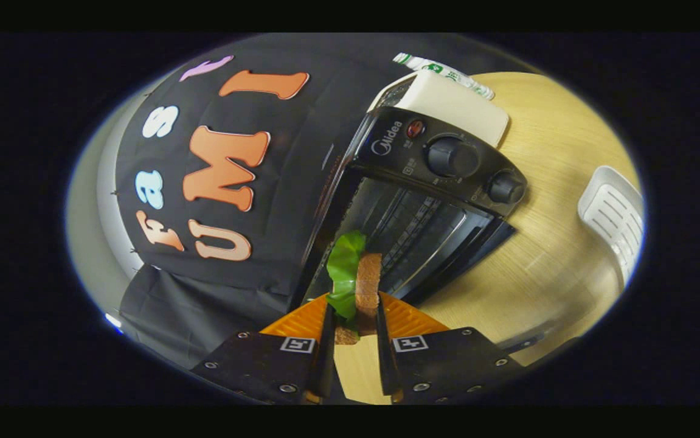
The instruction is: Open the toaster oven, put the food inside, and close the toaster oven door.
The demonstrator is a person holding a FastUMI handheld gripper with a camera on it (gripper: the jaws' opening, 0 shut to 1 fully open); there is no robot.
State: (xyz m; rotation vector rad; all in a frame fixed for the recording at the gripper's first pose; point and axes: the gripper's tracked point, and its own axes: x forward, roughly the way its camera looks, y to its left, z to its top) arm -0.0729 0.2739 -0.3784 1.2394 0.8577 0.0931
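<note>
Sandwich [362,286] clamped between fingers of gripper [353,313]; toaster oven [429,201] door open. Sandwich to be kept level, slid onto rack [410,225], released only once supported.

Light falls evenly from above, bright enough to bring out the pale wooden table [544,255] at full tone with a soft sheen but no blown-out patch. The toaster oven [441,182] carries small glints on its glossy front panel and along the edge of its open door, while its cavity stays dim, the rack bars only faintly lit. Shadows are soft and short; a dark band lies under the oven's door on the table. The fisheye lens bends straight lines hard, tilting the whole scene and squeezing things near the rim, where a bluish-white fringe runs. Focus is fair at the centre, slightly soft overall, with coarse compression grain.
</note>
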